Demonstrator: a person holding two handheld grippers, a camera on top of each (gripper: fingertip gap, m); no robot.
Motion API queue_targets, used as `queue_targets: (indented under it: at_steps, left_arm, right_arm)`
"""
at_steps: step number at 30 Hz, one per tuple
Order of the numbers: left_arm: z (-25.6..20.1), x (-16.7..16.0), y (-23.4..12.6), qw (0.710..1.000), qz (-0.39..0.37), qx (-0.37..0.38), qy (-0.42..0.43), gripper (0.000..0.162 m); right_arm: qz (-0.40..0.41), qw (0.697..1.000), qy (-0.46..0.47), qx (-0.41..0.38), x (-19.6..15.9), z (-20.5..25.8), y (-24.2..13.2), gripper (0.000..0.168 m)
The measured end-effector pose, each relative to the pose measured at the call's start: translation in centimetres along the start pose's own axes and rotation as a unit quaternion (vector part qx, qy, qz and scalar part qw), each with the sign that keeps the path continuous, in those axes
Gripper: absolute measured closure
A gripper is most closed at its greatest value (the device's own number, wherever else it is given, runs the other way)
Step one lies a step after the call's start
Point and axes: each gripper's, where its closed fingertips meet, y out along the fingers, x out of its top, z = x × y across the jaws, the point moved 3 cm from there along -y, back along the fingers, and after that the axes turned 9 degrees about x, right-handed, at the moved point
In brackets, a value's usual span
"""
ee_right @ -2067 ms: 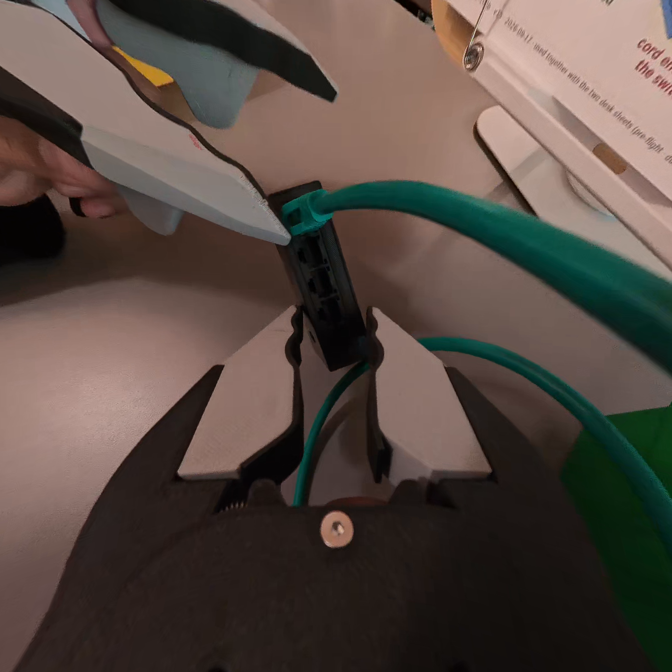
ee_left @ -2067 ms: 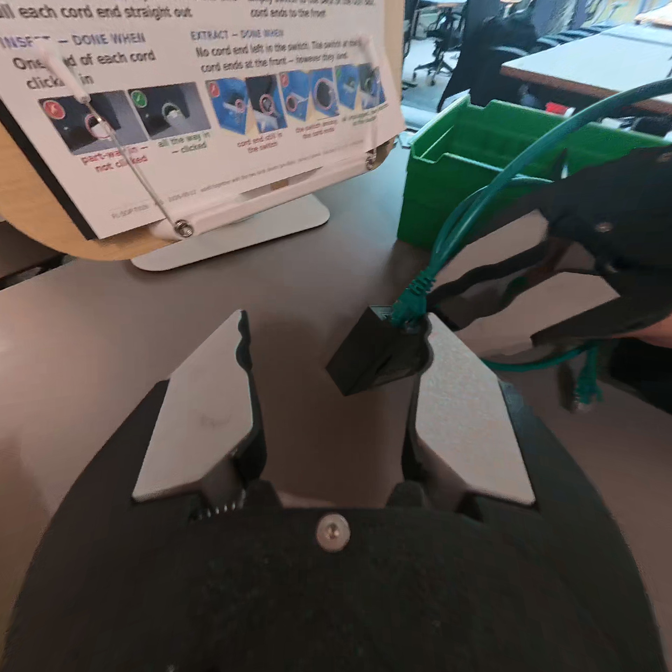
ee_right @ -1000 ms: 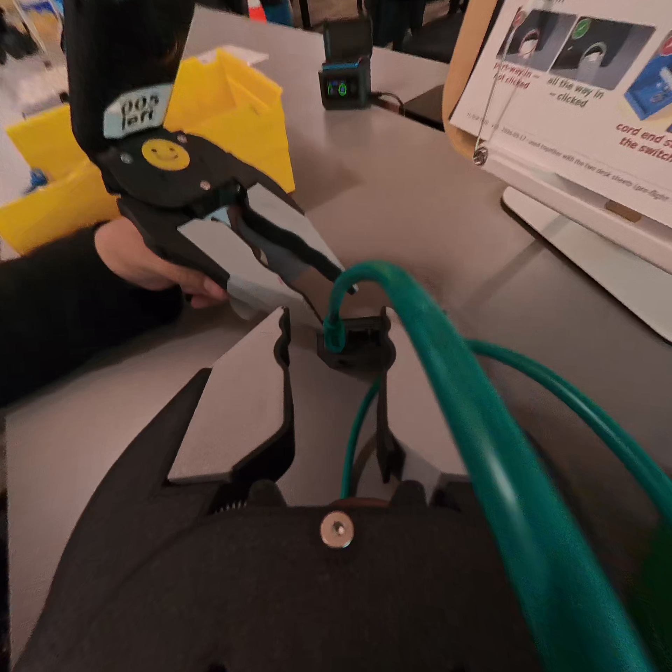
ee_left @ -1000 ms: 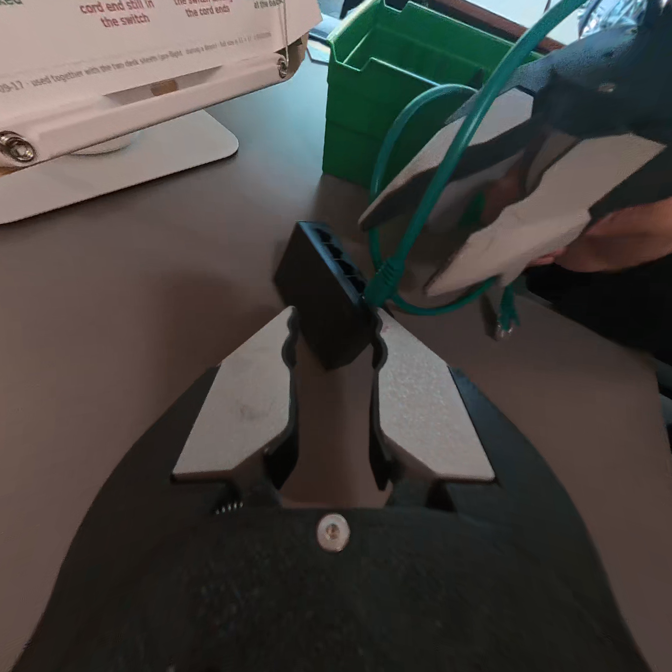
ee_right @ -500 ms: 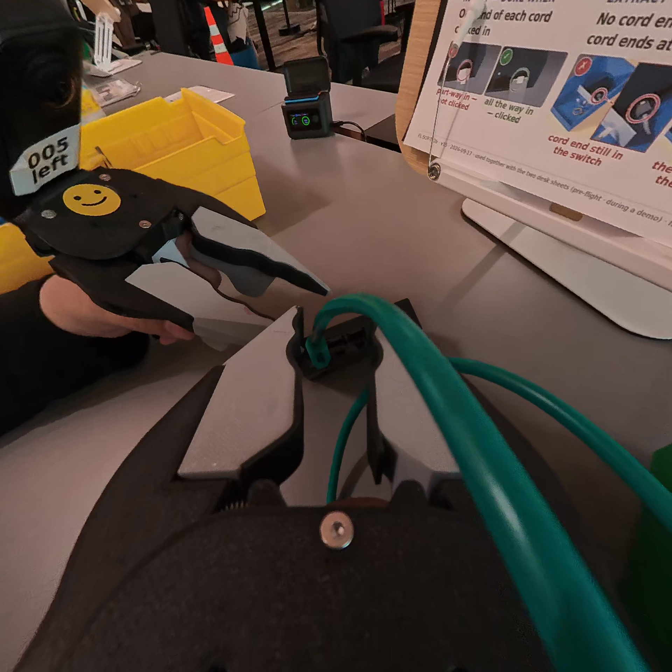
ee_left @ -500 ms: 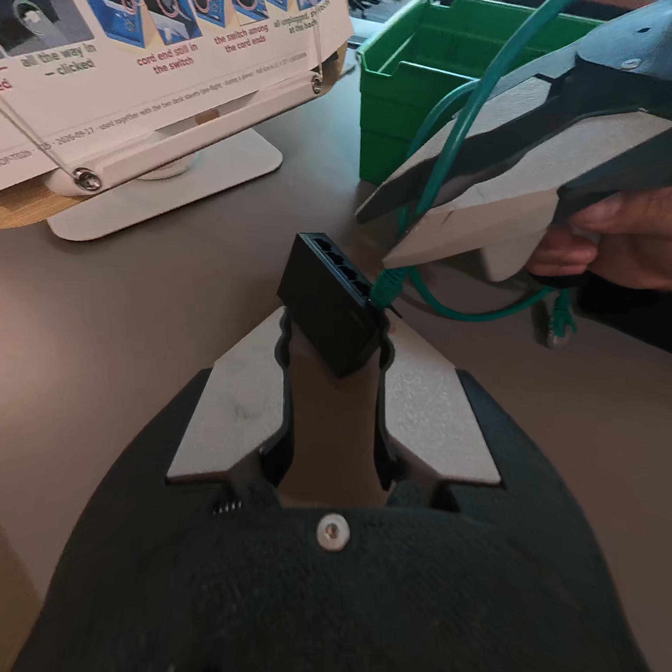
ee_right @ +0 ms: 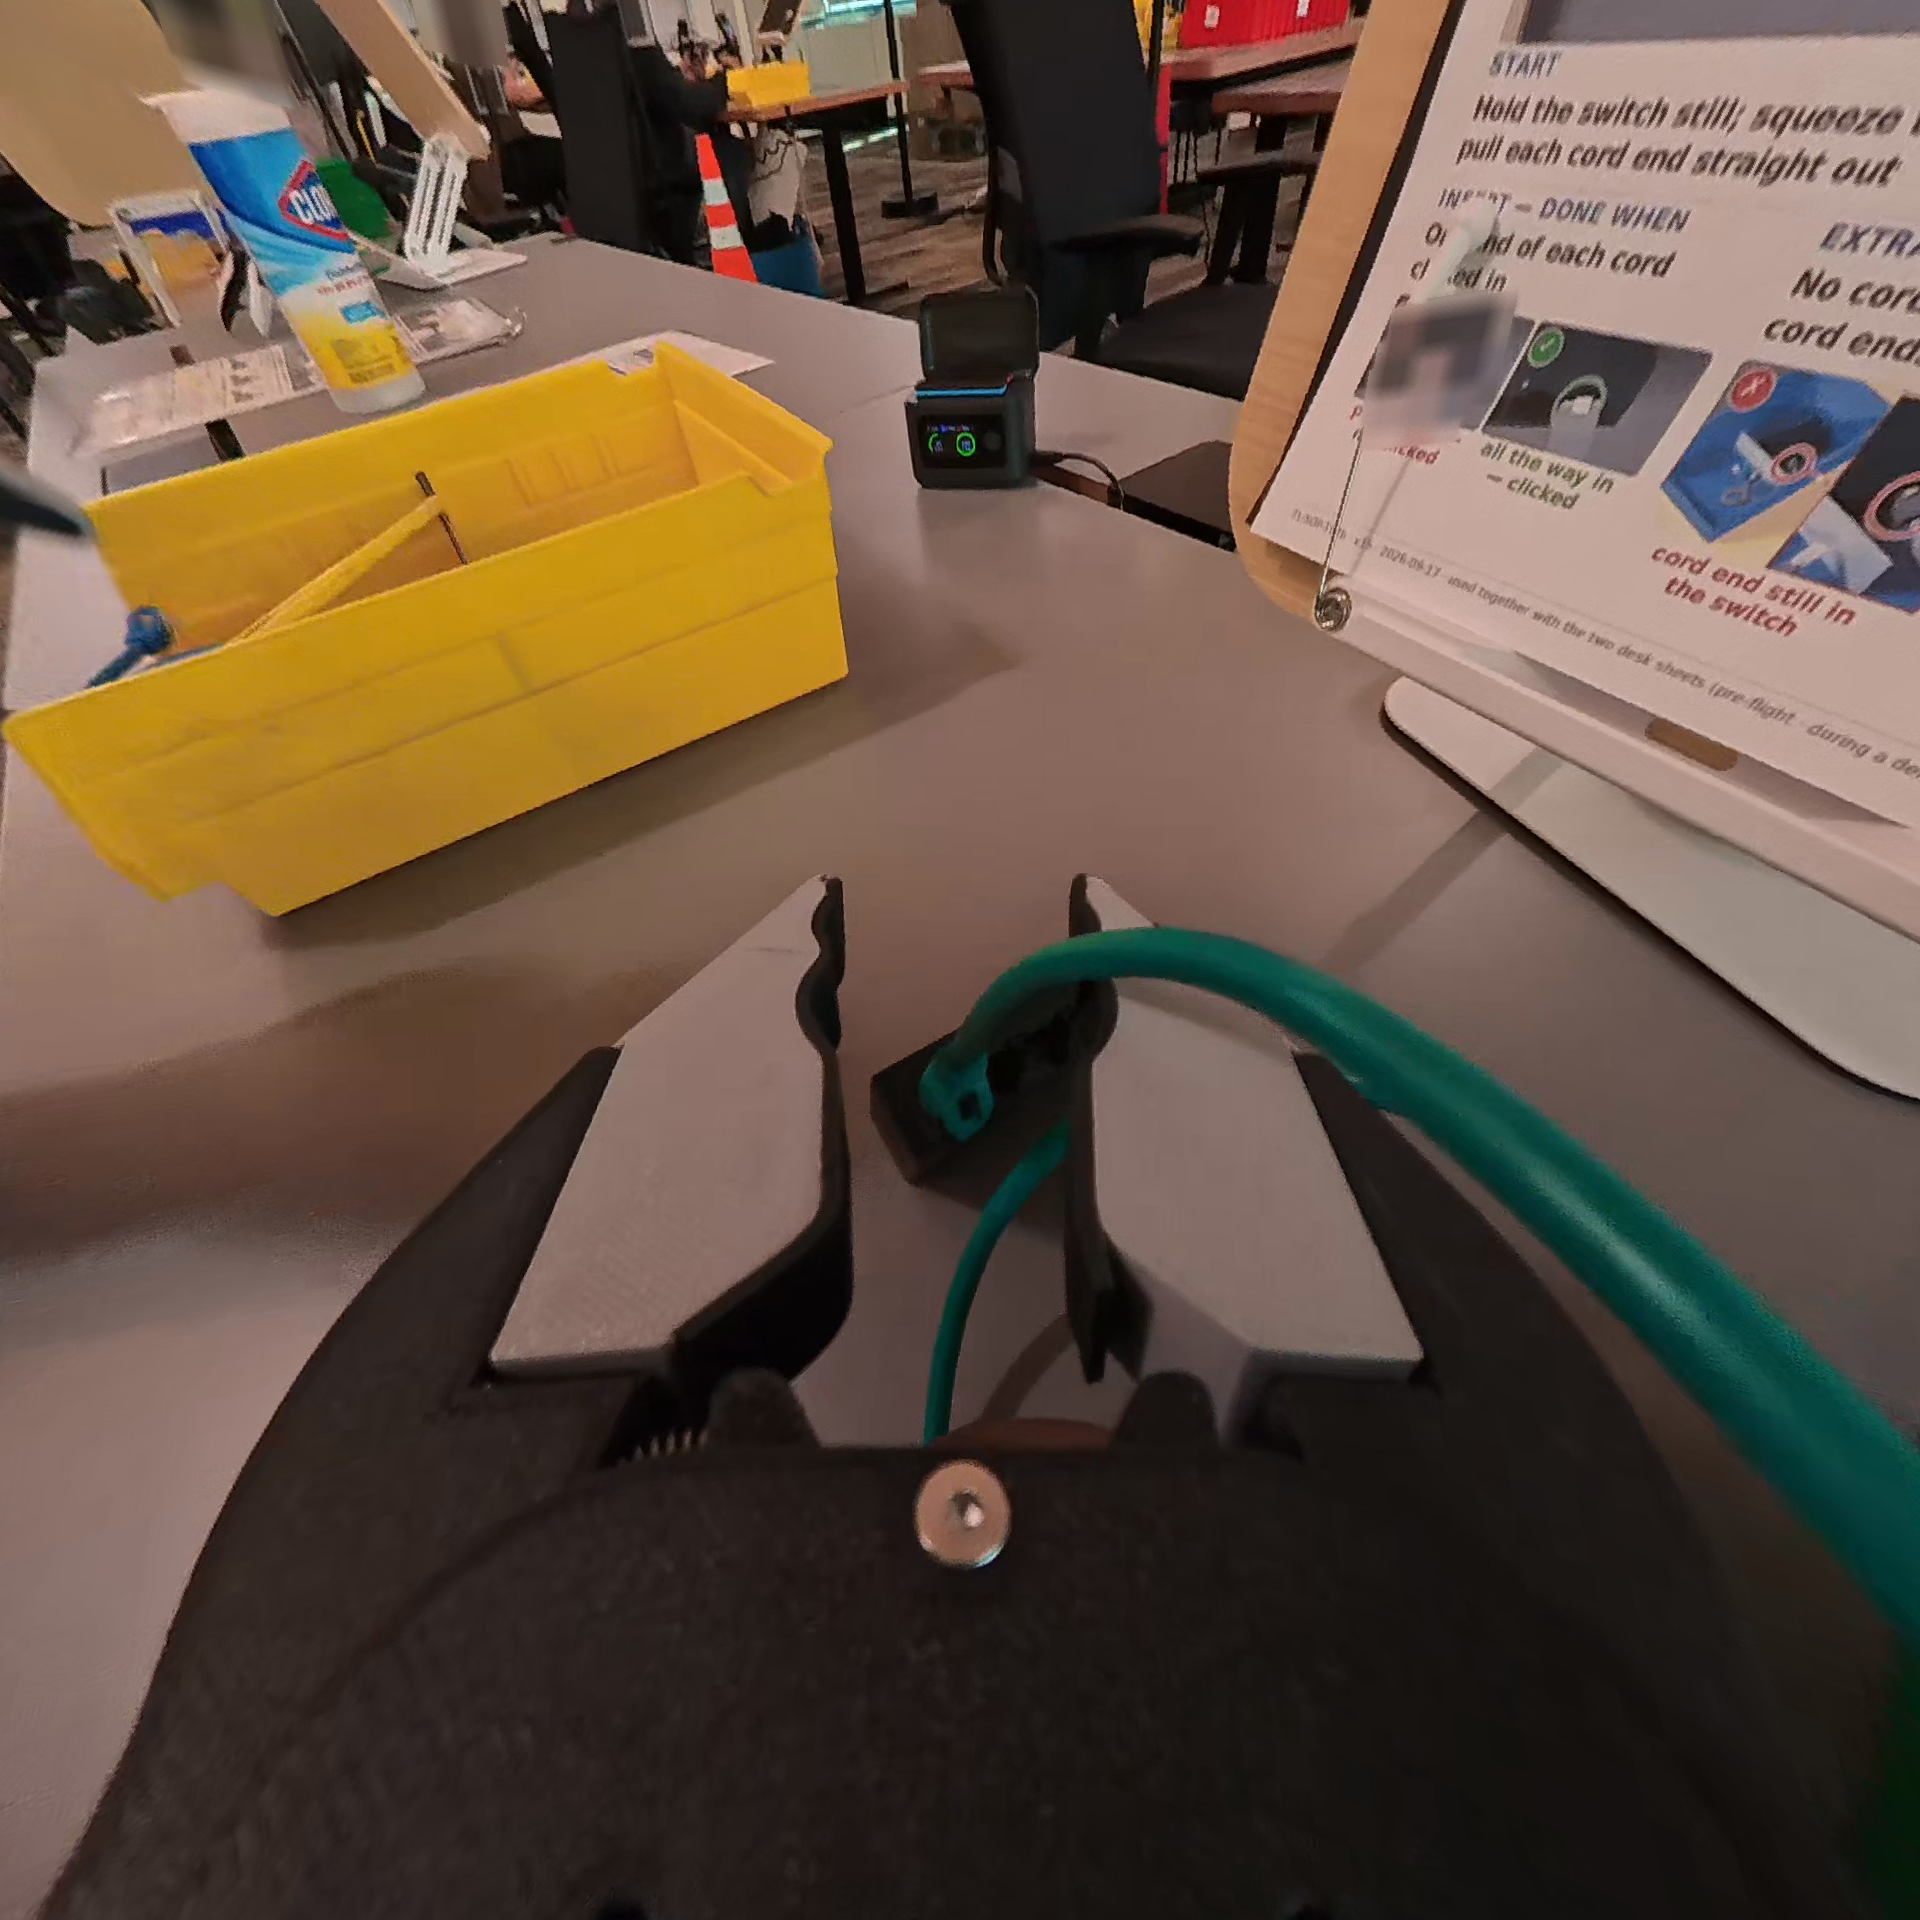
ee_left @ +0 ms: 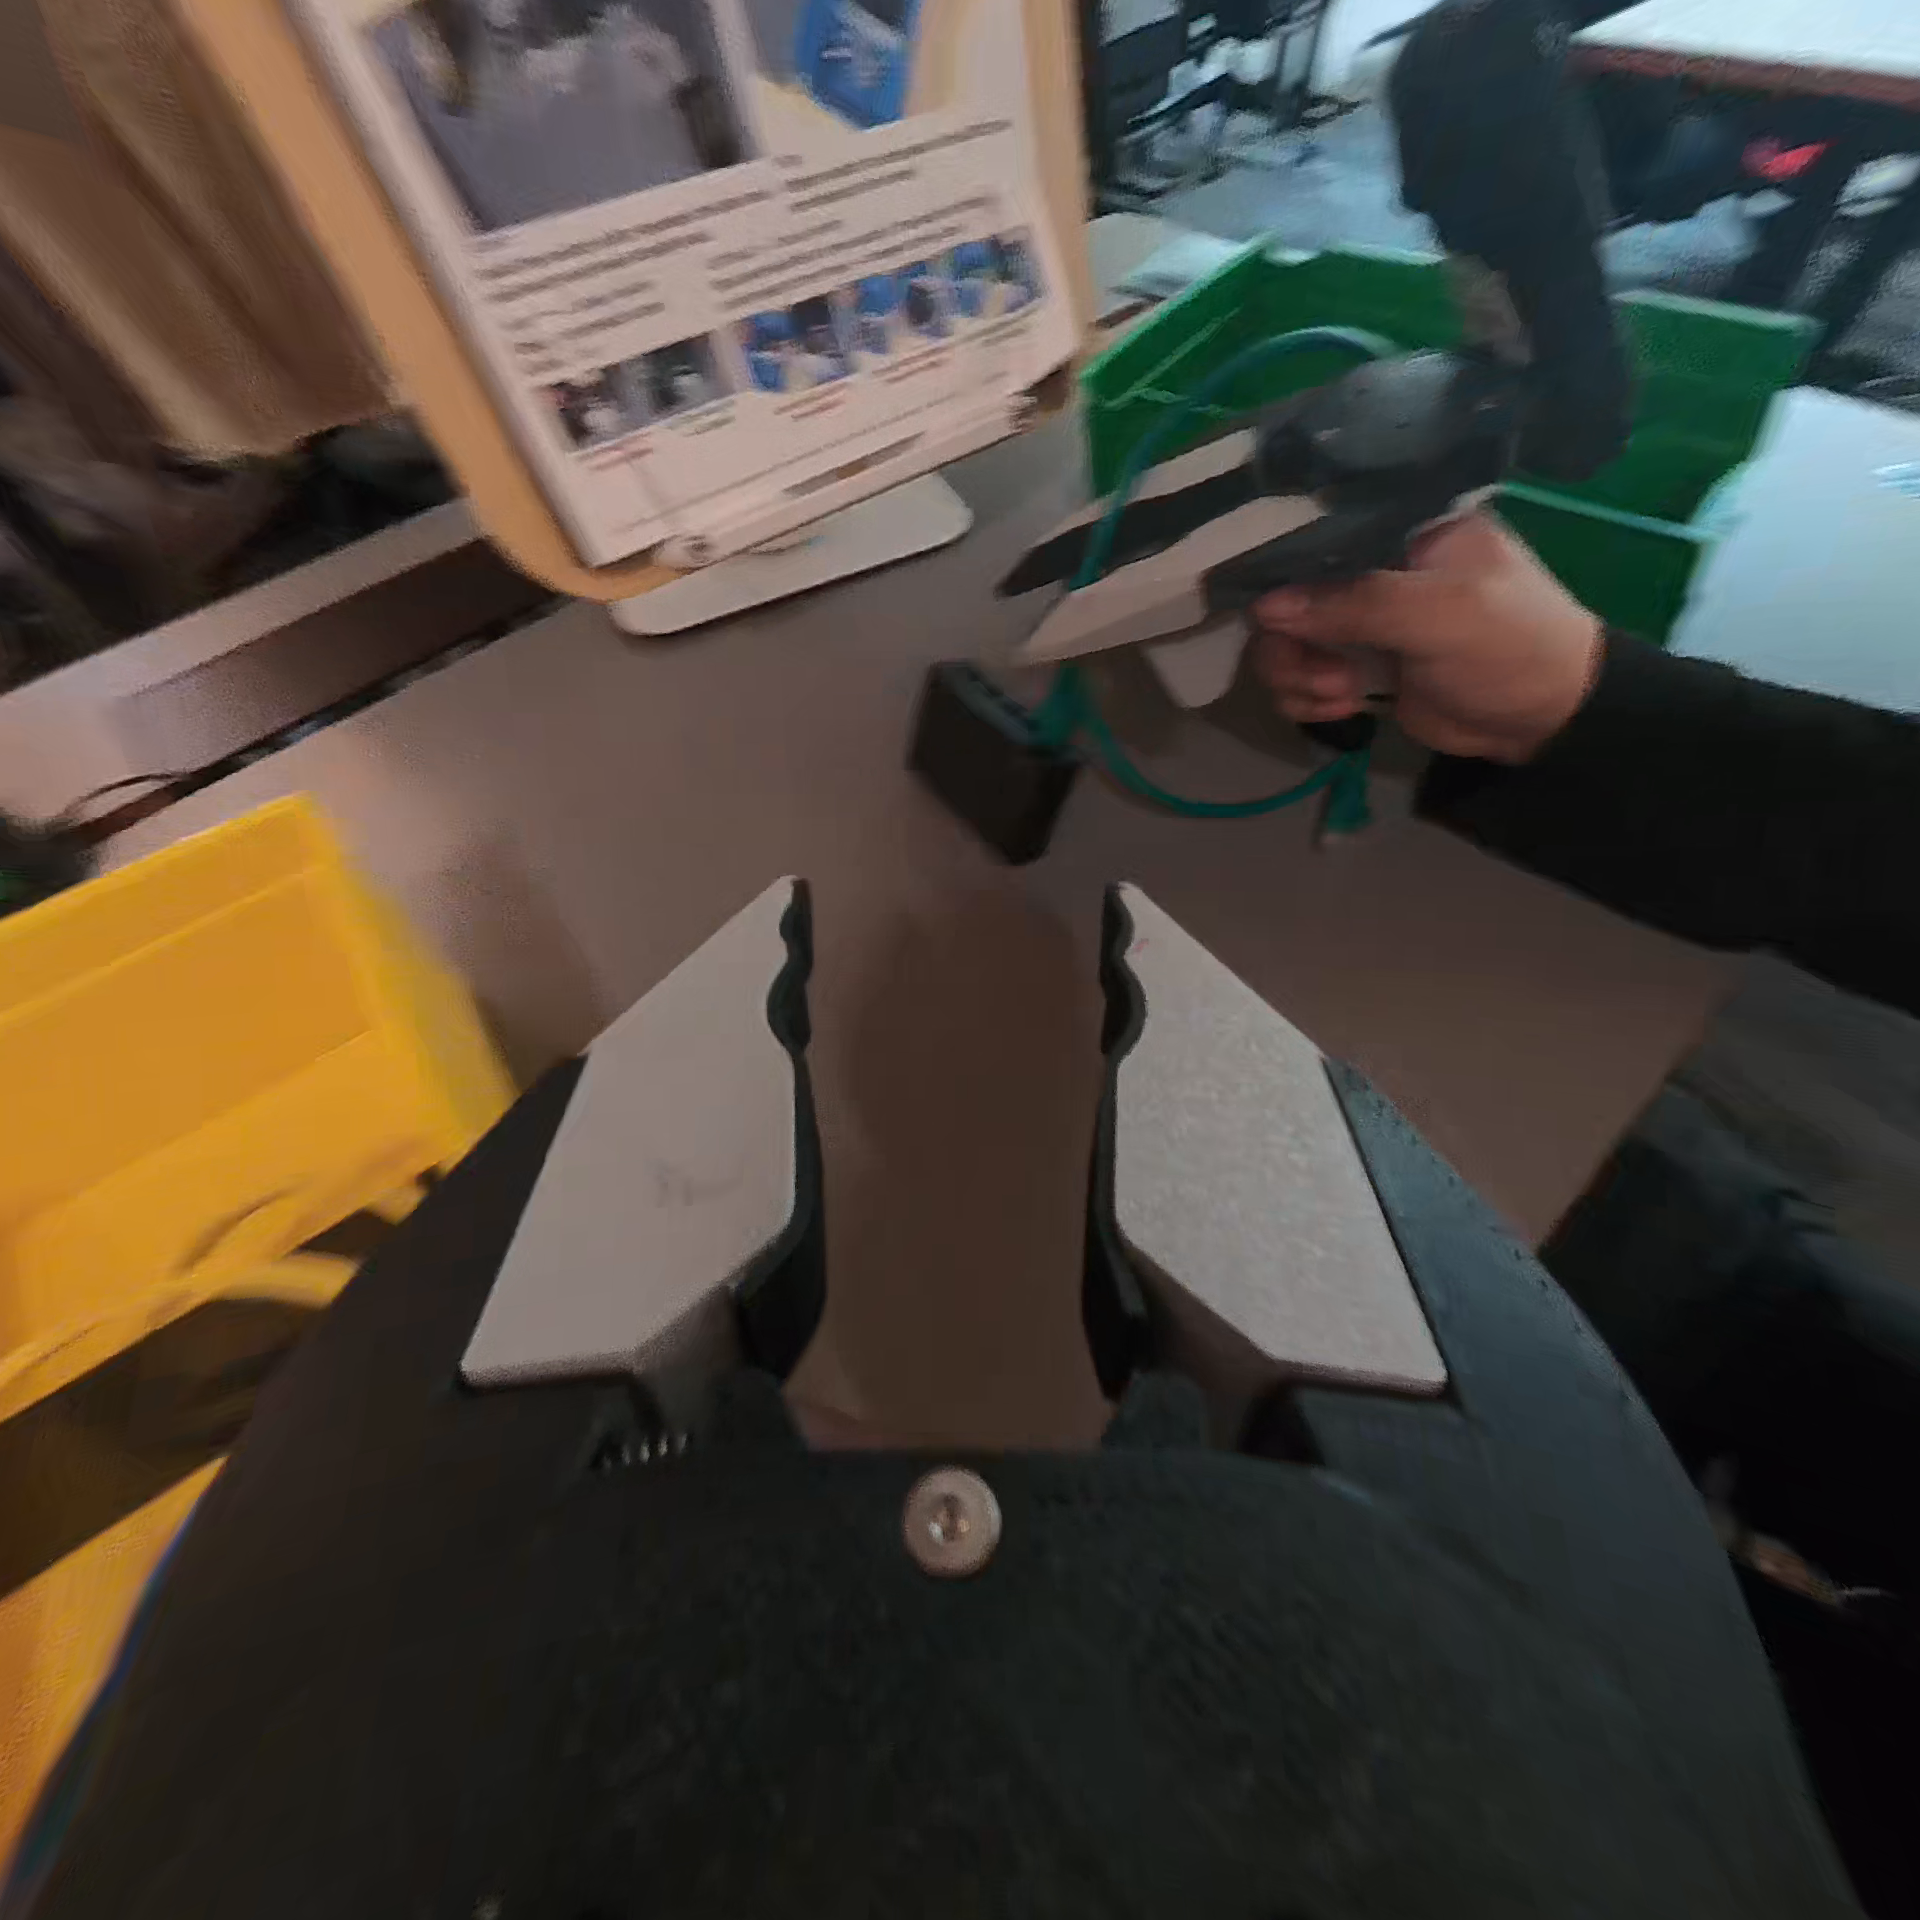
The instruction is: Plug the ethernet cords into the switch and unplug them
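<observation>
- Switch (ee_left: 987,769), left wrist view: small black box on the desk (ee_left: 644,790), roughly mid-desk, ahead of and well apart from the left gripper (ee_left: 954,914).
- Left gripper is spread wide with nothing between its fingers, only bare desk.
- Green cord (ee_left: 1195,795) has one end plugged into the port face of the switch; the rest loops over the desk toward the person's hand (ee_left: 1434,644), loose plug lying near it.
- Right gripper (ee_left: 1023,623) hovers just above the switch, fingers parted, cord running up past them.
- Yellow bin (ee_left: 197,1049) at the desk's left edge, green bin (ee_left: 1642,436) toward the far right, instruction sheet on a white stand (ee_left: 790,561) at the far edge. View is motion-blurred.
- Right wrist view: right gripper (ee_right: 954,904) is released, fingers apart and clamping nothing.
- Switch (ee_right: 925,1132) sits on the desk (ee_right: 1039,748) between the fingers, closer to the right finger.
- Green cord (ee_right: 1455,1101) arches over the right finger, its plug seated in the switch; a thinner stretch runs back under the gripper.
- Yellow bin (ee_right: 468,707) toward the left edge; small black device with a lit screen (ee_right: 966,436) and a wipes canister (ee_right: 301,270) farther back.
</observation>
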Motion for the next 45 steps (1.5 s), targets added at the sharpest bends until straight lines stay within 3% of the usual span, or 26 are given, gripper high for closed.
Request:
queue_targets:
  at_steps: [4, 7, 12, 14, 15, 23, 25, 28, 31, 32, 33, 37, 39, 45]
  left_arm:
    - [8.6, -3.0, -3.8, 0.986, 0.088, 0.142, -0.005, 0.11]
    - [11.8, -6.5, -4.2, 0.975, 0.155, 0.14, -0.07, 0.109]
    - [12.9, -10.5, -2.1, 0.96, 0.214, 0.058, -0.169, 0.112]
    - [12.4, -11.3, -1.2, 0.956, 0.228, 0.016, -0.184, 0.128]
    - [12.2, -11.4, -0.9, 0.956, 0.229, -0.004, -0.184, 0.162]
    - [15.2, -7.5, -2.3, 0.968, 0.188, 0.07, -0.151, 0.162]
    - [15.4, -7.9, -2.1, 0.961, 0.202, 0.064, -0.176, 0.13]
    - [15.1, -9.5, -0.9, 0.951, 0.218, 0.055, -0.21, 0.121]
    - [14.2, -11.0, 0.5, 0.946, 0.238, 0.043, -0.218, 0.124]
    - [13.8, -11.1, 0.8, 0.947, 0.237, 0.033, -0.213, 0.136]
    - [13.5, -10.7, 0.9, 0.952, 0.228, 0.025, -0.204, 0.162]
    - [14.7, -9.0, 0.4, 0.957, 0.209, 0.065, -0.189, 0.162]
    - [15.0, -8.3, 0.0, 0.956, 0.202, 0.066, -0.204, 0.136]
    - [15.2, -9.5, 0.6, 0.947, 0.216, 0.072, -0.226, 0.121]
  right_arm:
    - [-0.011, 1.0, 0.002, -0.002, 0.5, 0.0, -0.4, 0.129]
    - [-0.012, 1.0, 0.007, 0.001, 0.4, 0.1, -0.4, 0.128]
    - [0.002, 1.0, 0.005, 0.0, -0.2, 0.0, 0.0, 0.129]
    - [0.006, 1.0, 0.005, 0.0, -0.4, 0.0, 0.1, 0.129]
    - [0.008, 1.0, 0.005, 0.0, -0.4, 0.0, 0.2, 0.129]
    - [0.015, 1.0, 0.0, 0.004, -0.4, 0.5, 0.3, 0.128]
    - [0.016, 1.0, -0.001, 0.004, -0.4, 0.5, 0.3, 0.128]
    - [0.016, 1.0, -0.002, 0.003, -0.4, 0.5, 0.3, 0.128]
    - [0.015, 1.0, -0.001, 0.004, -0.4, 0.6, 0.3, 0.128]
    - [0.014, 1.0, -0.001, 0.004, -0.4, 0.6, 0.3, 0.128]
    - [0.015, 1.0, 0.0, 0.004, -0.4, 0.6, 0.3, 0.128]
    - [0.015, 1.0, 0.004, 0.006, -0.4, 0.5, 0.3, 0.129]
    - [0.016, 1.0, 0.004, 0.006, -0.4, 0.5, 0.3, 0.129]
    - [0.017, 1.0, -0.001, 0.004, -0.3, 0.6, 0.3, 0.129]
